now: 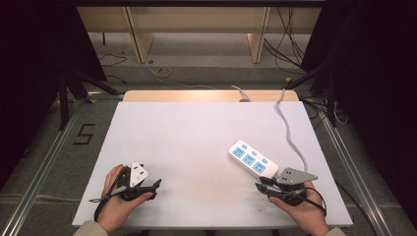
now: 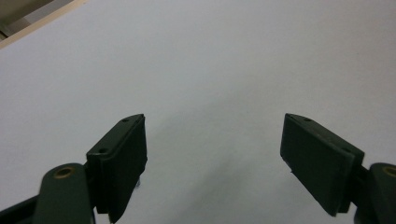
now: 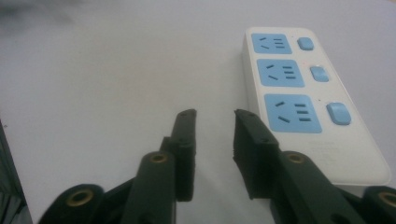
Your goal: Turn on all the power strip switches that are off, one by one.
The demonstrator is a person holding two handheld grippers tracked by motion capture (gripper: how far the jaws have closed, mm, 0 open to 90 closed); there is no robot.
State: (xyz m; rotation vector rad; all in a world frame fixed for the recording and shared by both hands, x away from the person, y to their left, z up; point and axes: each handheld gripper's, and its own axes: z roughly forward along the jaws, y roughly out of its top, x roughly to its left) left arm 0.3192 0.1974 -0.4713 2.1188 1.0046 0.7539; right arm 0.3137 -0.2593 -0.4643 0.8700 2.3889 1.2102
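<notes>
The power strip (image 3: 308, 98) could be nudged aside by the half-parted, empty right gripper (image 3: 215, 119); the left gripper (image 2: 212, 140) is held wide, empty.

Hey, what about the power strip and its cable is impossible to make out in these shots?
- Power strip, right gripper view: the near end is covered by the right gripper.
- Cable, high view: its far end drops off the table's back edge, so any plug is hidden.
- Switches, right gripper view: on or off is too small to tell.
- Strip's sides, high view: too small for detail.
</notes>
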